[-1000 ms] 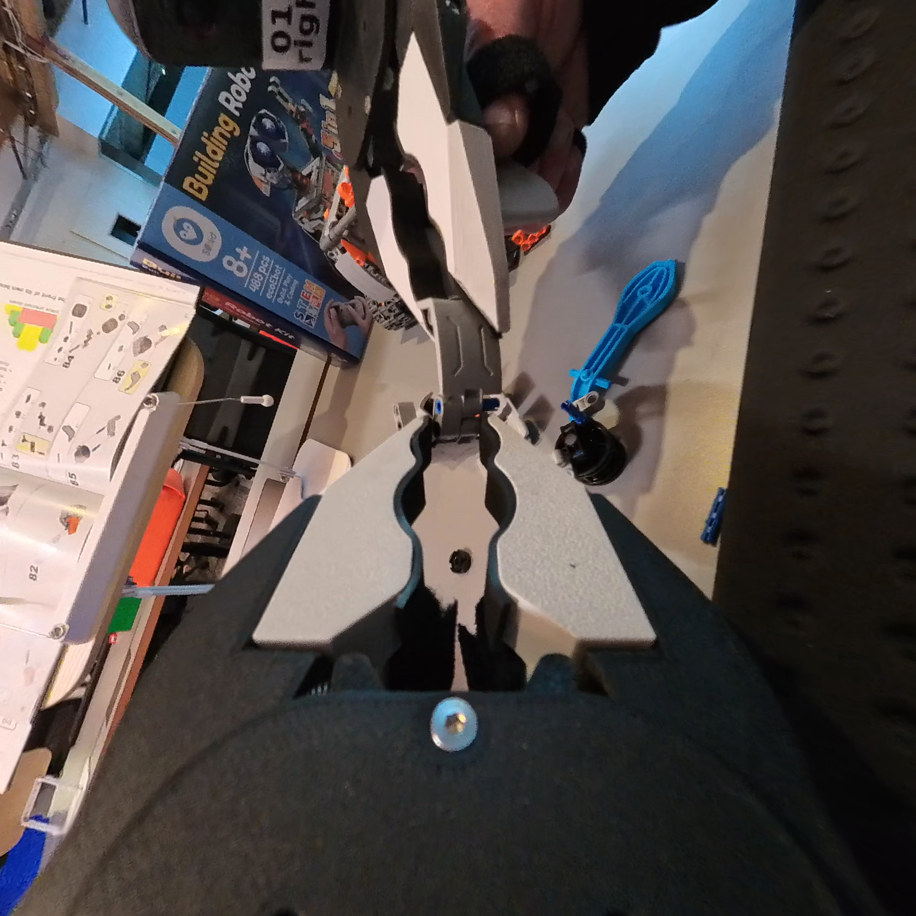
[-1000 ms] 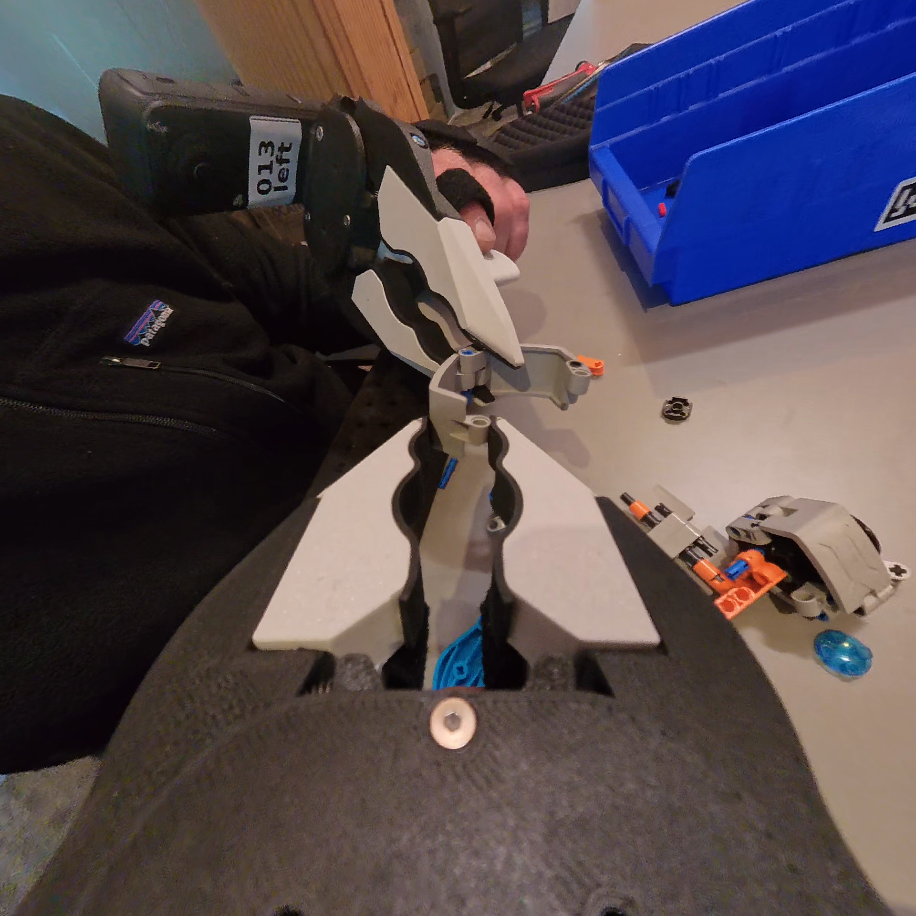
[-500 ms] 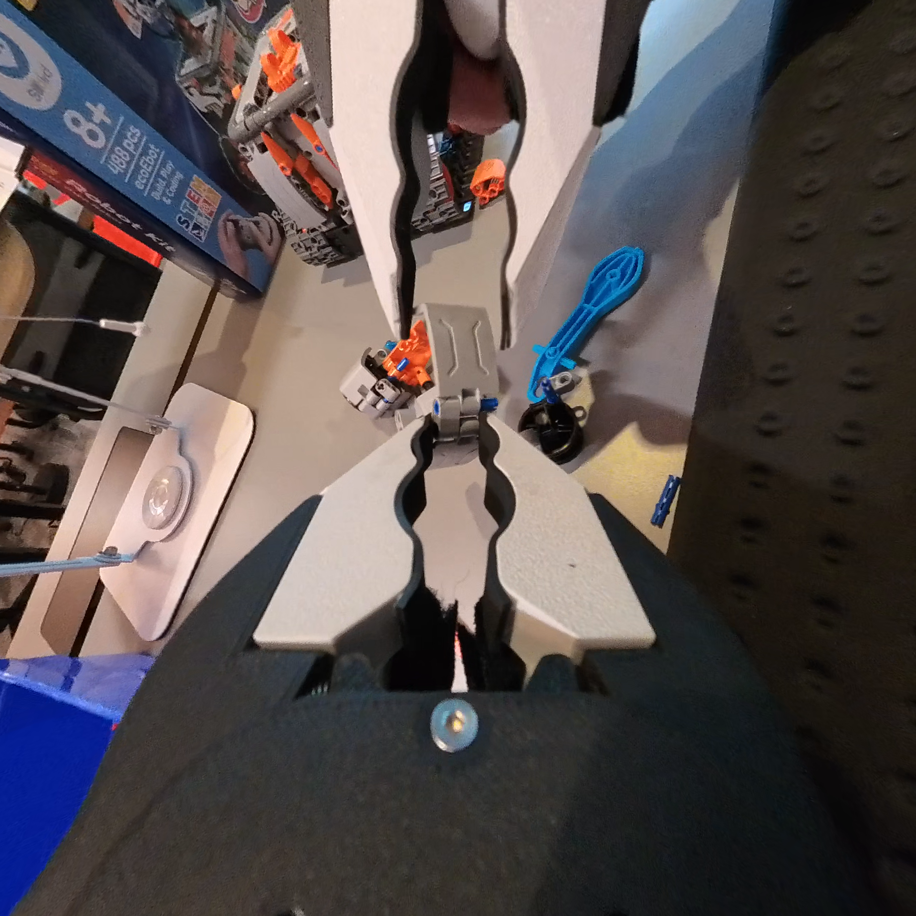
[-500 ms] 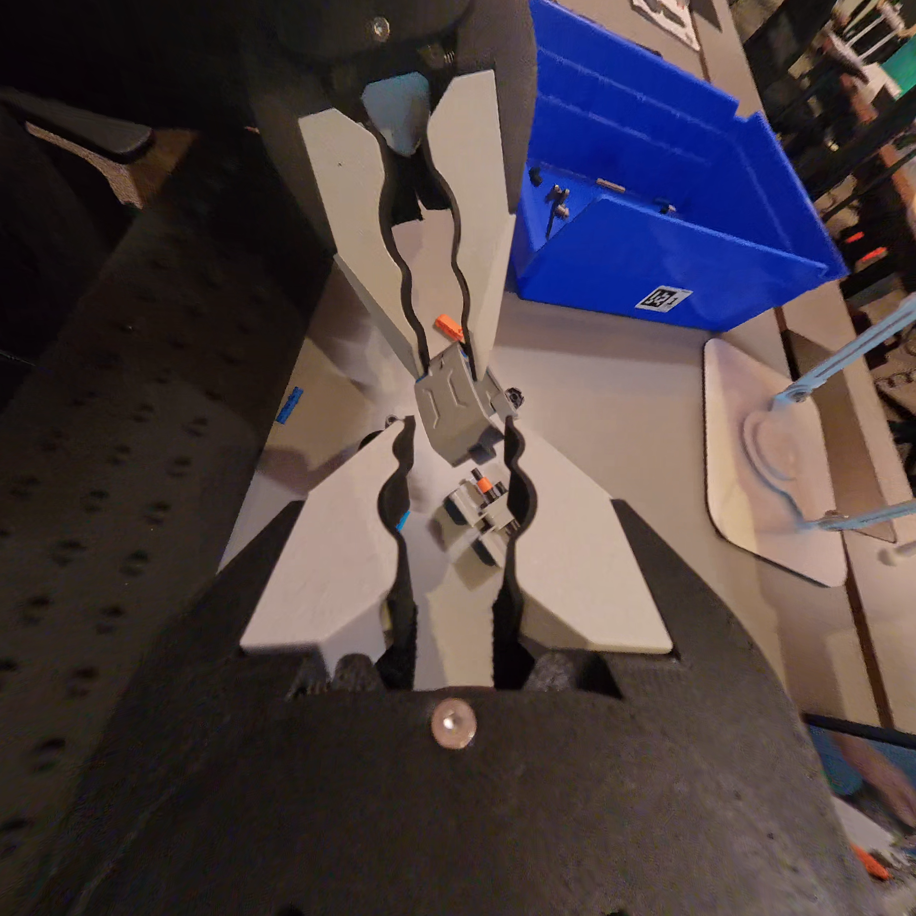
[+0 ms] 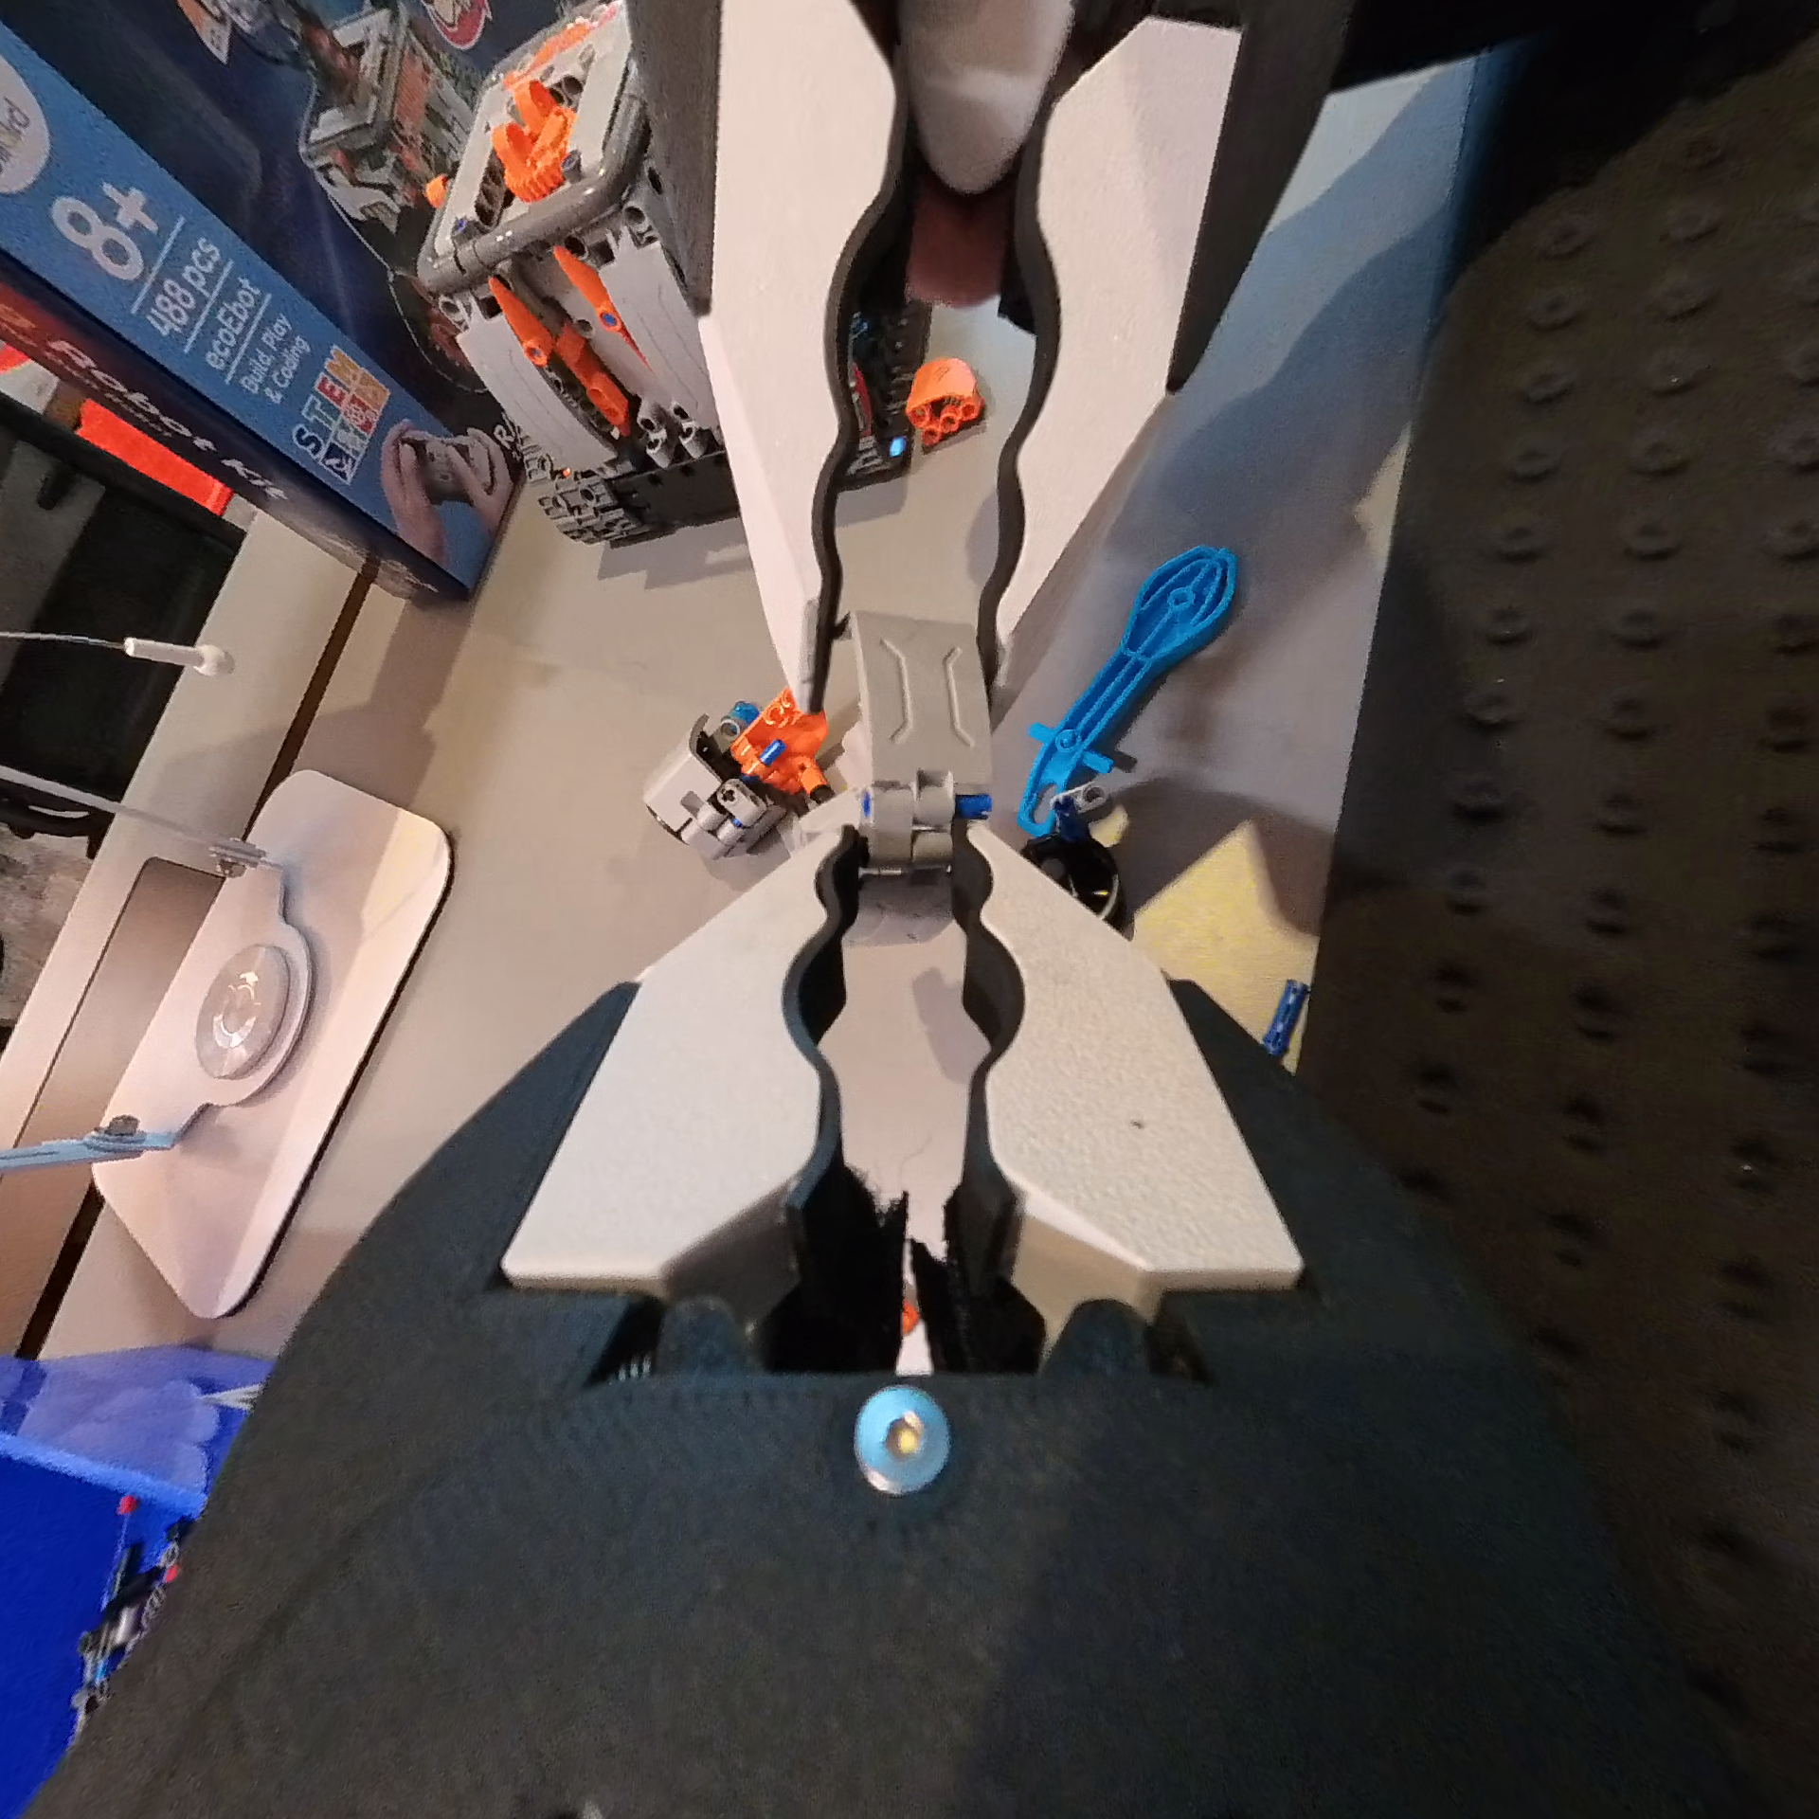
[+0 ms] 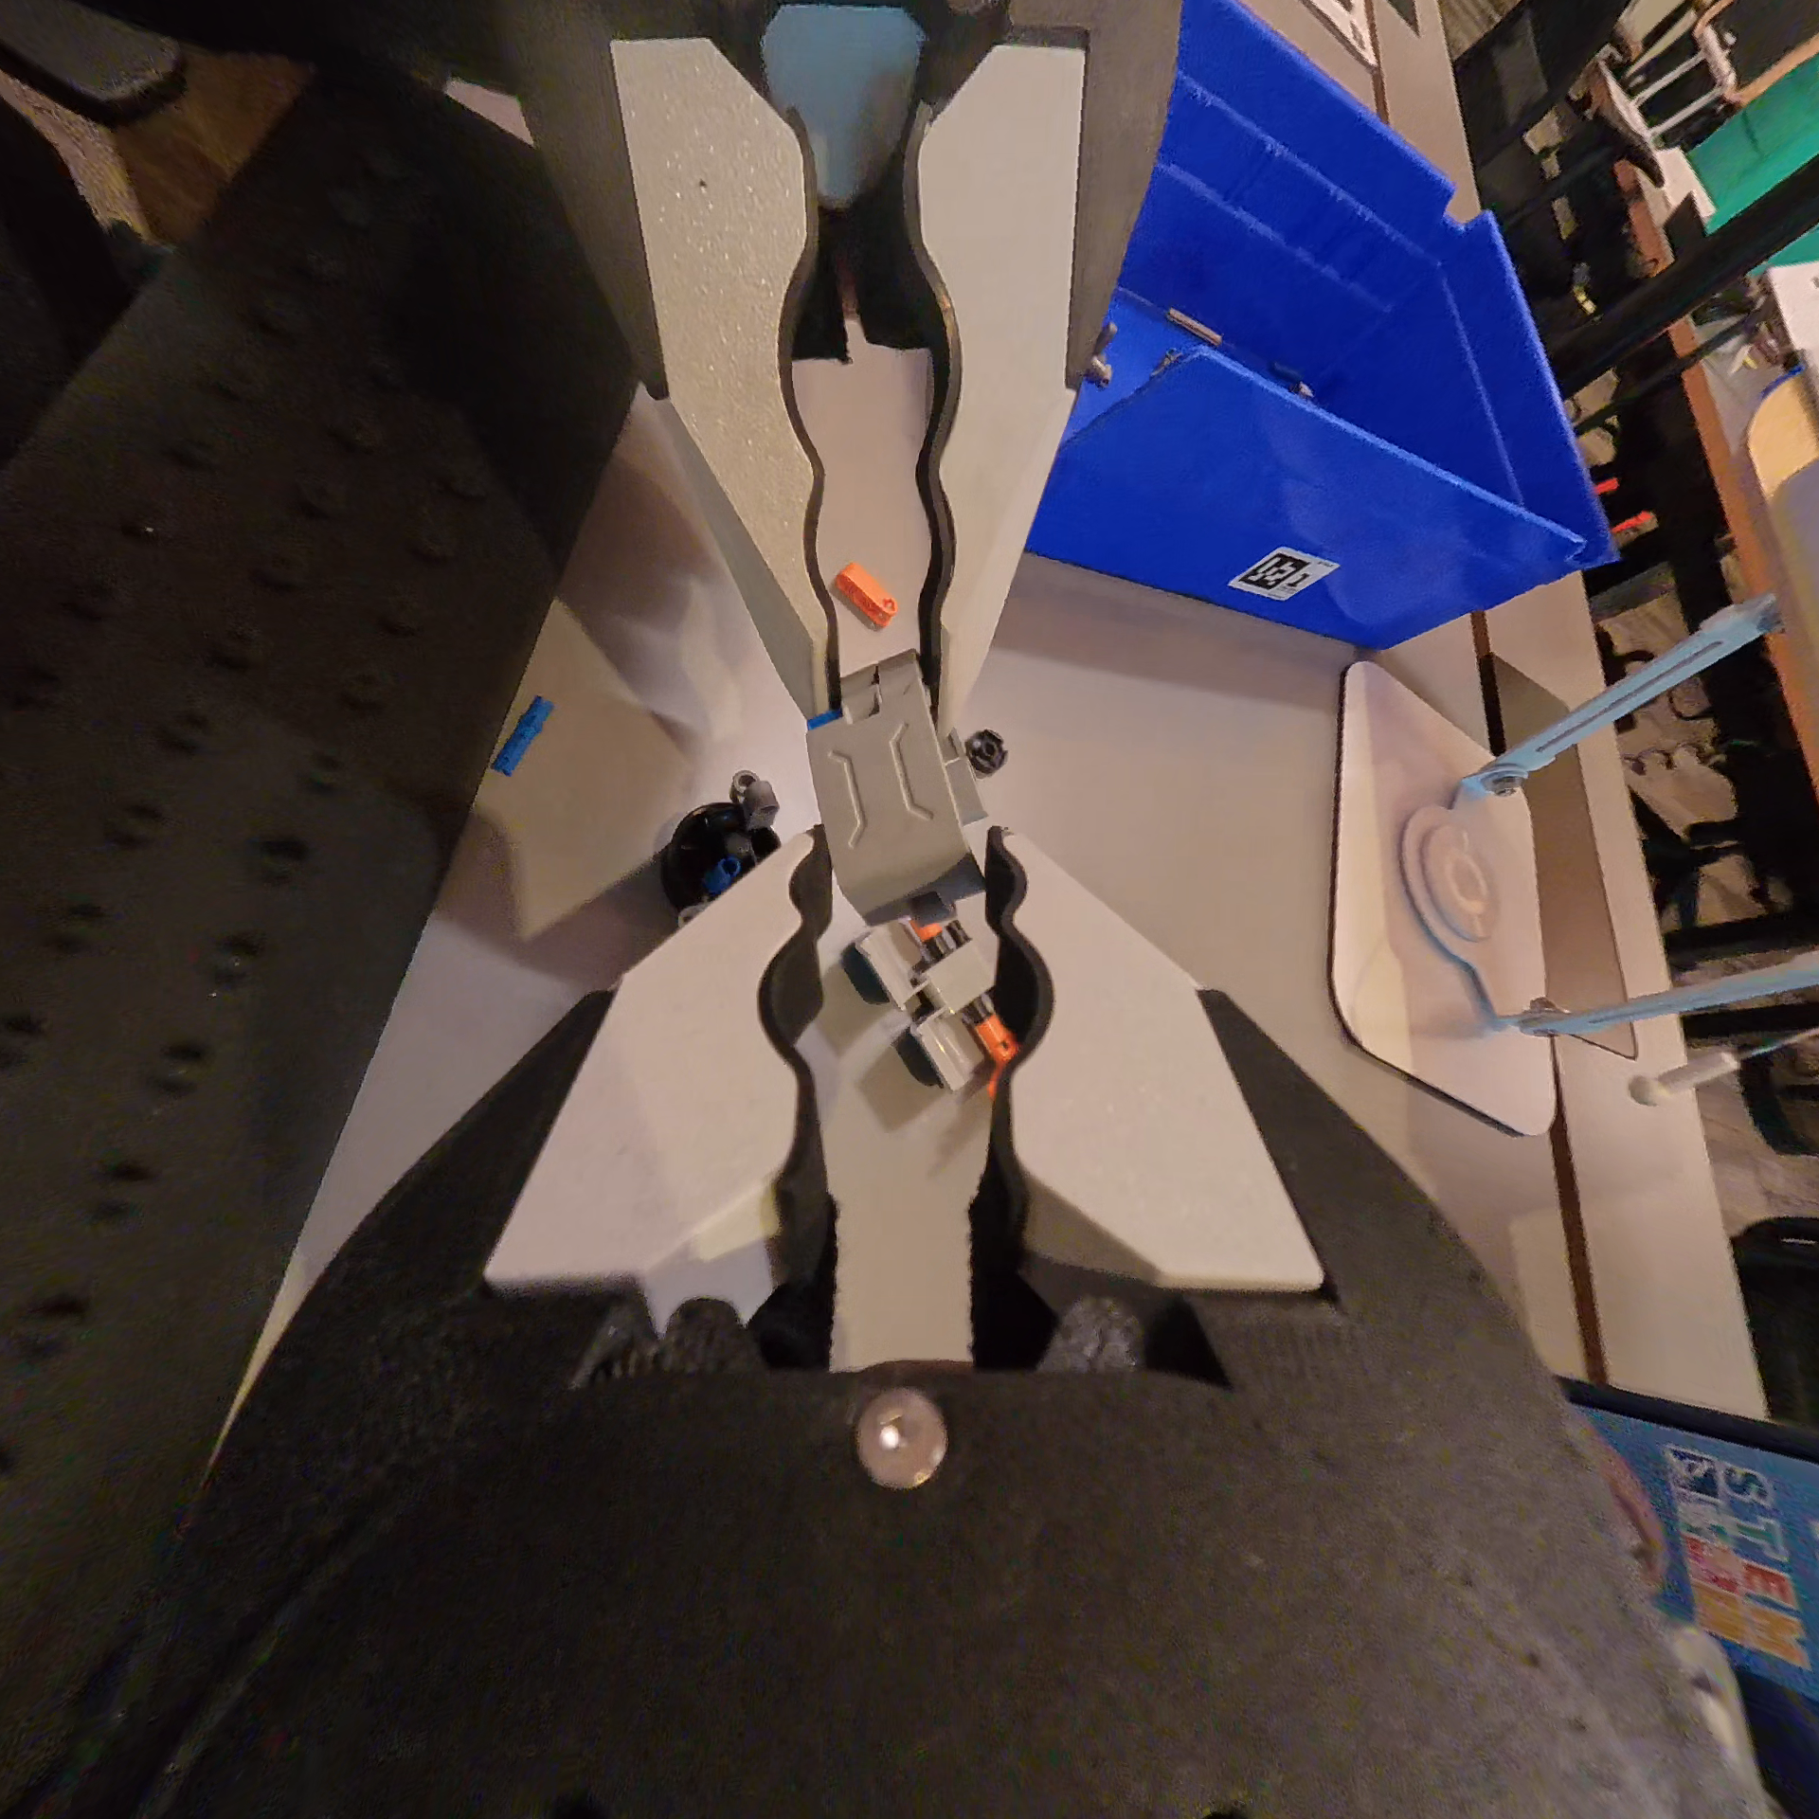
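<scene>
**Q:** Pale desk [image 6: 1161,748] below, what sits on it?

**A:** A blue bin [image 6: 1309,472], a small grey and orange block assembly [image 5: 743,778], a blue plastic tool [image 5: 1132,689], a black wheel [image 6: 709,846].

**Q:** And the grippers?

**A:** They meet tip to tip above the desk. The left gripper [image 5: 908,845] has its fingers pinching one end of a grey curved panel [image 6: 891,797]; the right gripper [image 6: 901,866] has its fingers around the other end, grip unclear.

1. Both views are dim and warm-toned; the black foam toward 3 o'clock in the left wrist view is nearly lost in shadow.
2. Broad soft shadows cross the pale counter [image 5: 551,689].
3. Fisheye bending stretches the edges.
4. The blue bin [image 6: 1329,492] stays vivid; corners blur.
</scene>
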Available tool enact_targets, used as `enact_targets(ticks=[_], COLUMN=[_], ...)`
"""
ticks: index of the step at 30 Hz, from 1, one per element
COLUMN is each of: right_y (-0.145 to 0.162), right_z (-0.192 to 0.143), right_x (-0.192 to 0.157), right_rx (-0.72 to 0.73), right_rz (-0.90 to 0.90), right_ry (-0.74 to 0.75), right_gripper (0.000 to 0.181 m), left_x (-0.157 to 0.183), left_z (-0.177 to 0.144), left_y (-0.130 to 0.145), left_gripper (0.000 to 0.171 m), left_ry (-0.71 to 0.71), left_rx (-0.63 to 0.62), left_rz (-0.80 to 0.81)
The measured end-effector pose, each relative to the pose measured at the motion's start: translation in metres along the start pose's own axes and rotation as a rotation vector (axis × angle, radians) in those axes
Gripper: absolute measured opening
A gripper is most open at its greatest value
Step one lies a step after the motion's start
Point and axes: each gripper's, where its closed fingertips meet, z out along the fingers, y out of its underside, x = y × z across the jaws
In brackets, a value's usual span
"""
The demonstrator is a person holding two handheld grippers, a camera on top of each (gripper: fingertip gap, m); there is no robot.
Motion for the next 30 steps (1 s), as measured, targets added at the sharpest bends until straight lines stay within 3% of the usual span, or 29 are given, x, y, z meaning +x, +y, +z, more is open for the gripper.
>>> enact_targets(ticks=[6, 14, 20, 30], right_y=[-0.007, -0.004, -0.002, -0.002], right_z=[-0.003, 0.001, -0.005, -0.007], right_x=[-0.001, -0.003, 0.001, 0.000], right_rx=[0.089, 0.094, 0.080, 0.058], right_rz=[0.116, 0.162, 0.150, 0.079], right_ry=[-0.075, -0.103, -0.094, -0.059], right_gripper=[0.028, 0.028, 0.041, 0.034], left_x=[0.004, 0.001, -0.003, -0.001], left_z=[-0.003, -0.001, -0.001, -0.005], left_y=[-0.004, 0.001, 0.002, -0.005], left_gripper=[0.021, 0.015, 0.015, 0.015], left_ry=[0.024, 0.007, -0.018, 0.025], left_rx=[0.060, 0.050, 0.060, 0.144], left_rz=[0.002, 0.016, 0.016, -0.005])
